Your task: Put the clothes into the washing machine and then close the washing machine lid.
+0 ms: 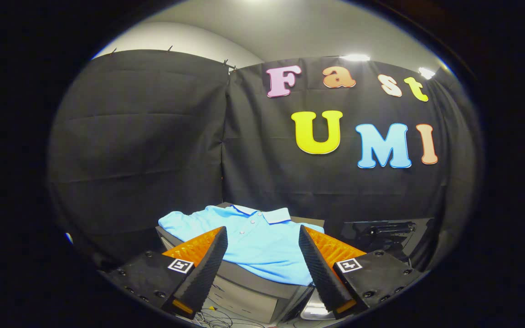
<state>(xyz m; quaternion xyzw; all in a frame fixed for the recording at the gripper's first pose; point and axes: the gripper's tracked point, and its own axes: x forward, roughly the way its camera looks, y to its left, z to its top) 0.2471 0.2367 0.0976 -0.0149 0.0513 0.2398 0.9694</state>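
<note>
Hovering above the desk, the gripper holds its fingers spread wide with nothing between them, lined up on either side of the light blue polo shirt. The shirt lies spread flat across the desk's top, collar toward the far edge, hem draping over the near right corner, which I judge leaves loose fabric easy to pinch. A dark machine, possibly the washer, sits beyond the right finger; its lid I cannot make out.

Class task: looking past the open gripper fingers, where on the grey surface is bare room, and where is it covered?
Bare: the grey front edge below the light blue polo shirt, between the open gripper fingers. Covered: the top under the spread shirt.
</note>
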